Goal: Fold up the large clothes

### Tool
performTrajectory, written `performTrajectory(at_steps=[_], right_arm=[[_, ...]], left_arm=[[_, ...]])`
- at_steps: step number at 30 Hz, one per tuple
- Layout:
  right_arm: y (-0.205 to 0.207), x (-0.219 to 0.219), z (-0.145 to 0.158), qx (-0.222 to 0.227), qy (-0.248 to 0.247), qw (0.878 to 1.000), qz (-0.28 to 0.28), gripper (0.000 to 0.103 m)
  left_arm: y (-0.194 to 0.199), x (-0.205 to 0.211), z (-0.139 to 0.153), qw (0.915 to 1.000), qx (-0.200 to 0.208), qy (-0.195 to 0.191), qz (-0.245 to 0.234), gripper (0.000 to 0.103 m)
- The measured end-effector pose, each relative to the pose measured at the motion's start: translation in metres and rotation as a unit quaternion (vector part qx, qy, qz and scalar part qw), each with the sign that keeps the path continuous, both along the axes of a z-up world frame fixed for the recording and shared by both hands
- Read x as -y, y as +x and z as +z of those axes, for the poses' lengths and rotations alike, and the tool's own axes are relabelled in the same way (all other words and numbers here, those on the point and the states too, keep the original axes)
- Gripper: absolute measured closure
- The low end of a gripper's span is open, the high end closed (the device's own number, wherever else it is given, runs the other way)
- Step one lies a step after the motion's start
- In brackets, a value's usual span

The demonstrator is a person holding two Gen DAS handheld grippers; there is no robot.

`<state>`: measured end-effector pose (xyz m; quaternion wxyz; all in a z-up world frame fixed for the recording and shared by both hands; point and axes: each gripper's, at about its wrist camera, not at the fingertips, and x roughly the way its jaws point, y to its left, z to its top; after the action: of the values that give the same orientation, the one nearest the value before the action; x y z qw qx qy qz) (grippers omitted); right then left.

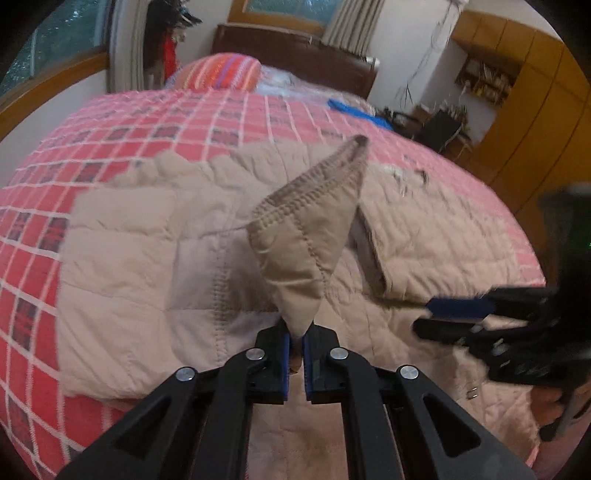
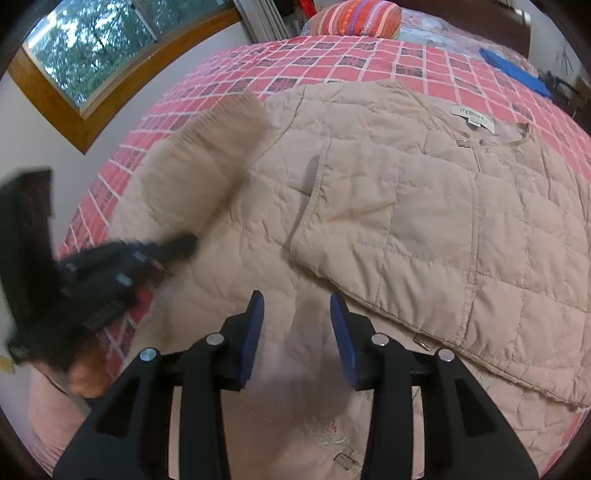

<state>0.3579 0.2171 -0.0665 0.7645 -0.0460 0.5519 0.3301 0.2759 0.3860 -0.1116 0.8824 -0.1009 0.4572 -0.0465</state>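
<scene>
A beige quilted jacket (image 1: 147, 266) (image 2: 424, 206) lies spread on a bed with a red checked cover (image 1: 37, 229) (image 2: 332, 62). My left gripper (image 1: 295, 343) is shut on the jacket's sleeve cuff (image 1: 314, 218), which stands lifted above the jacket body. The right wrist view shows that same left gripper (image 2: 184, 243), blurred, holding the raised sleeve (image 2: 199, 162) at the left. My right gripper (image 2: 295, 314) hangs open over the jacket's lower part, nothing between its blue pads (image 2: 255, 325). From the left wrist view it appears at the right edge (image 1: 424, 314).
A striped red pillow (image 1: 221, 72) (image 2: 358, 16) and a blue item (image 1: 354, 110) (image 2: 513, 70) lie at the head of the bed. A window (image 2: 88, 40) is on the left wall; wooden cupboards (image 1: 535, 103) stand on the right. A hand (image 2: 85, 376) holds the left gripper.
</scene>
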Motion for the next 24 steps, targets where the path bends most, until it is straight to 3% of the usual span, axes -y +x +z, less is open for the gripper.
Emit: performTrajectory(at_steps=[2,5,9,15,18,21,22,24], right_arm=[[0.002,0.0,0.003,-0.006,0.012,1.0,-0.003,0.055],[0.007,0.003,0.007,-0.012,0.029,0.999,-0.009,0.052],[0.017,0.003,0.006,-0.039,0.054,0.998,-0.012,0.051],[0.024,-0.009,-0.003,-0.073,0.077,0.994,-0.005,0.051],[0.026,-0.018,-0.007,-0.07,0.064,0.995,-0.001,0.058],[0.026,-0.03,-0.016,-0.068,0.04,0.997,0.006,0.08],[0.026,-0.033,-0.019,-0.067,0.036,0.997,0.009,0.089],[0.024,-0.037,-0.023,-0.057,0.024,0.998,0.013,0.093]], left_arm=[[0.001,0.006,-0.006,0.9999,-0.006,-0.006,-0.012,0.084],[-0.011,0.007,-0.002,0.9989,0.003,-0.037,-0.028,0.063],[-0.027,-0.004,0.01,0.9976,0.016,-0.062,-0.028,0.061],[-0.037,-0.054,0.026,0.9943,0.044,-0.074,0.062,0.061],[-0.032,-0.078,0.02,0.9915,0.035,-0.038,0.12,0.061],[-0.023,-0.093,0.004,0.9887,0.005,-0.053,0.14,0.062],[-0.021,-0.093,-0.001,0.9883,-0.003,-0.048,0.145,0.064],[-0.018,-0.087,-0.006,0.9885,-0.013,-0.027,0.148,0.074]])
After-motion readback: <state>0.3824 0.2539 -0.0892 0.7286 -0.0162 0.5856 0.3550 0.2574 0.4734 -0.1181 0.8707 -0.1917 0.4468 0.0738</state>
